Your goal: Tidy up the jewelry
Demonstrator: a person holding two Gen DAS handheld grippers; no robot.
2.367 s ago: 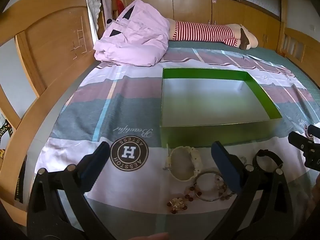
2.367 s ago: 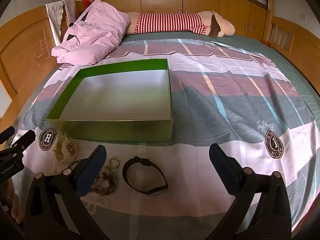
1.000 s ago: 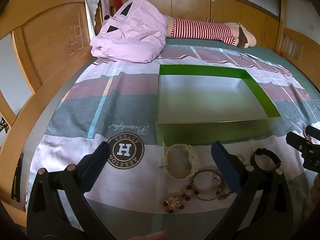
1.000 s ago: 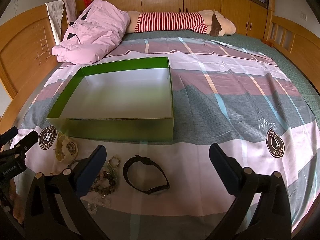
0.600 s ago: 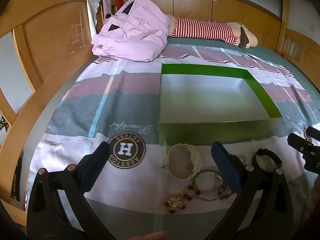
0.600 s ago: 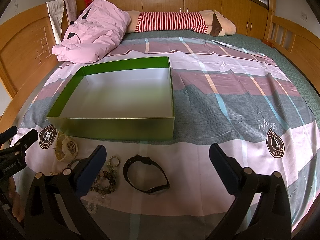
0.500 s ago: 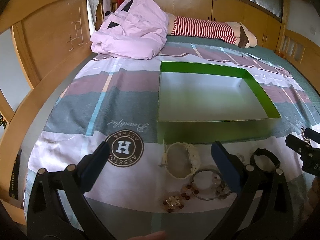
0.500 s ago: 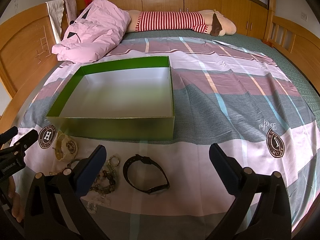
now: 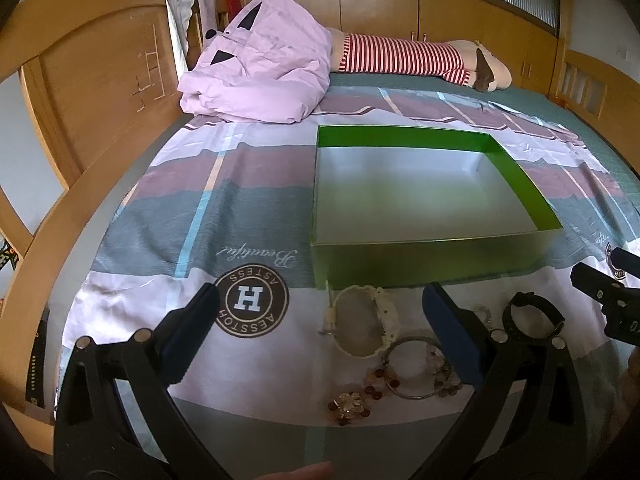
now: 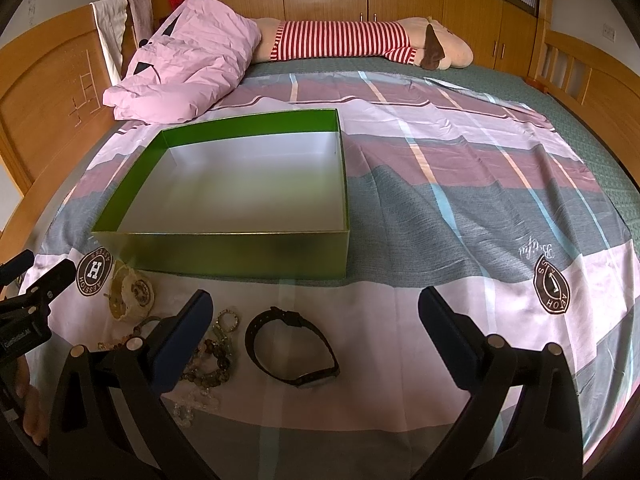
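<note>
An empty green box (image 9: 424,262) with a white floor sits on the bed; it also shows in the right wrist view (image 10: 240,256). In front of it lie a cream watch (image 9: 362,322), a bead bracelet with a metal ring (image 9: 412,374), a small brooch (image 9: 348,404) and a black watch (image 9: 532,320). The right wrist view shows the black watch (image 10: 292,348), the beads (image 10: 212,356) and the cream watch (image 10: 130,292). My left gripper (image 9: 320,332) is open and empty above the cream watch. My right gripper (image 10: 316,336) is open and empty above the black watch.
A pink quilt (image 9: 260,76) and a striped plush toy (image 9: 420,58) lie at the far end of the bed. A wooden headboard (image 9: 100,92) runs along the left side. The patterned sheet (image 10: 500,208) spreads to the right of the box.
Both grippers stay open and nearly still; the left view has only drifted slightly. The jewelry and box have not moved.
</note>
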